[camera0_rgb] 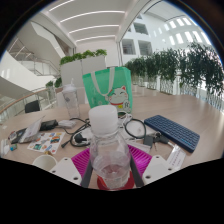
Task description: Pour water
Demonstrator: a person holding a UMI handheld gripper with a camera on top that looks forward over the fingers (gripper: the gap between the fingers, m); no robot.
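Cluttered table (195, 112): 1 bottle (108, 150) clamped in hand-held gripper (110, 172)

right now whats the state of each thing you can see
plastic bottle: upright, white cap on, between the fingers
gripper: both pads pressed on the bottle
keyboard: flat on the table, beyond the fingers
green bag: standing upright behind the bottle
clear cup: upright, contents not visible
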